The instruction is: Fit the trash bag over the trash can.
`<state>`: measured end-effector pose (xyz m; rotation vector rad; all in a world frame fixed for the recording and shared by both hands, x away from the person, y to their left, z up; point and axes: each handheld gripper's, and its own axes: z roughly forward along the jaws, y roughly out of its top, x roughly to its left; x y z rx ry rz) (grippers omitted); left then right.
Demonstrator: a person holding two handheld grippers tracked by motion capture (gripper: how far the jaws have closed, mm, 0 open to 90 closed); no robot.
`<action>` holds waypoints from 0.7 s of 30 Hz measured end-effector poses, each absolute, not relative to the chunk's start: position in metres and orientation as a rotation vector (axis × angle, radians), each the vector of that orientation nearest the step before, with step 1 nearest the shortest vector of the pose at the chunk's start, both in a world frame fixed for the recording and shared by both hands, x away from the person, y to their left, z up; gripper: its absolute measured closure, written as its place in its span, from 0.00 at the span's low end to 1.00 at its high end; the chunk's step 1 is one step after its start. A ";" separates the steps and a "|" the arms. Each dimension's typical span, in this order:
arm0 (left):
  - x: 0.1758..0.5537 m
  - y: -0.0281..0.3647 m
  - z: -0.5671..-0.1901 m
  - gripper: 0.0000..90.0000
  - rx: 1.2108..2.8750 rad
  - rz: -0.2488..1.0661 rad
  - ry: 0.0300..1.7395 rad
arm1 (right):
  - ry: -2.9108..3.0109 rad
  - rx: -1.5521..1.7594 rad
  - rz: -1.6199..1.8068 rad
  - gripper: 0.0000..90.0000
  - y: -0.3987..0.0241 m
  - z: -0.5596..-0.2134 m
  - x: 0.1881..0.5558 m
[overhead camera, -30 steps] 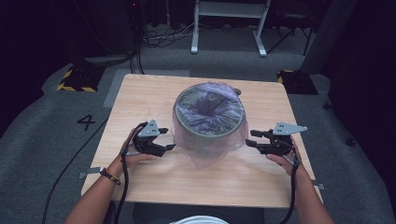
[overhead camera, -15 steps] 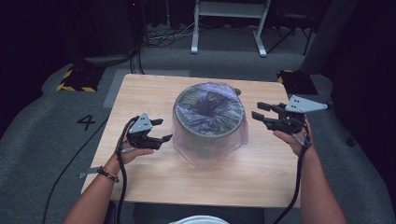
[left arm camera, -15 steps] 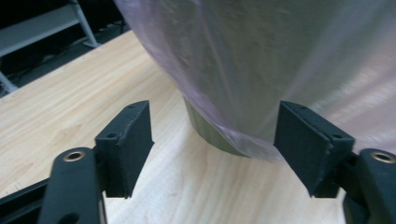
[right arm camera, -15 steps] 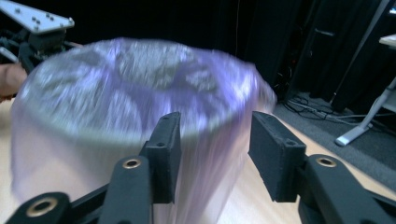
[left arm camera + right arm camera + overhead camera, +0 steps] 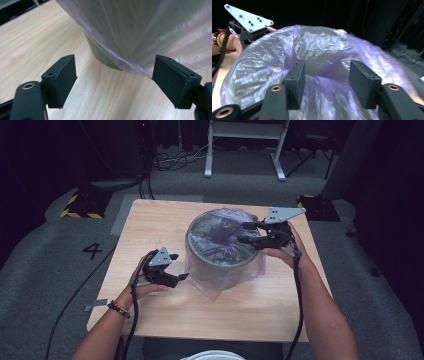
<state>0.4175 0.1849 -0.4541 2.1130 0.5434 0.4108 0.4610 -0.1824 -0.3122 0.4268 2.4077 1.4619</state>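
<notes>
While the liner is draped but not seated, we judge the step in hand to be fitting the bag (image 5: 224,240) into the bin (image 5: 215,267): pushing the slack down inside and tidying the skirt outside.

How we'd do it well:
- Right hand-held gripper (image 5: 248,233) sits at the upper right of the rim in the high view, jaws about half open, just opened further, nothing pinched. In its own view the pads (image 5: 295,82) straddle crumpled film over the mouth. We should close on one fold only, near the rim, then press down and inward. Grab too much and the whole liner drags.
- Left hand-held gripper (image 5: 181,277) rests low at centre left, just beside the bin's base, jaws wide, just opened further, holding nothing. Its own view shows the bag hem (image 5: 130,63) hanging between the pads (image 5: 61,77), apparently touching the right one. We could use it to pin the skirt or steady the bin wall while the right side pushes.
- Move slowly; thin film tears or slips off the rim easily.

Thing's look: the bag is translucent, pale purple, glossy and wrinkled, sagging into the mouth and flaring out past the wall down to the counter (image 5: 150,220). The bin is round, grey-green, upright, at frame centre on the light wood counter. The overhang looks uneven, longest at the lower middle.
</notes>
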 end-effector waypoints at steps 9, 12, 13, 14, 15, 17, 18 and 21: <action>0.412 0.197 -0.473 0.20 2.161 0.351 0.594 | 2.538 0.460 1.340 0.38 -0.157 -0.318 0.470; 0.409 0.199 -0.481 0.20 2.205 0.320 0.617 | 2.585 0.499 1.261 0.34 -0.151 -0.321 0.474; 0.408 0.199 -0.483 0.20 2.213 0.311 0.623 | 2.596 0.505 1.232 0.34 -0.150 -0.322 0.474; 0.407 0.200 -0.485 0.20 2.223 0.305 0.621 | 2.605 0.505 1.211 0.33 -0.148 -0.323 0.475; 0.405 0.200 -0.488 0.20 2.227 0.299 0.623 | 2.614 0.506 1.200 0.33 -0.148 -0.324 0.475; 0.403 0.200 -0.492 0.20 2.247 0.290 0.625 | 2.627 0.516 1.187 0.33 -0.147 -0.325 0.476; 0.403 0.201 -0.492 0.20 2.256 0.282 0.621 | 2.631 0.524 1.179 0.33 -0.146 -0.325 0.477; 0.403 0.200 -0.497 0.20 2.263 0.249 0.645 | 2.650 0.533 1.123 0.31 -0.142 -0.326 0.478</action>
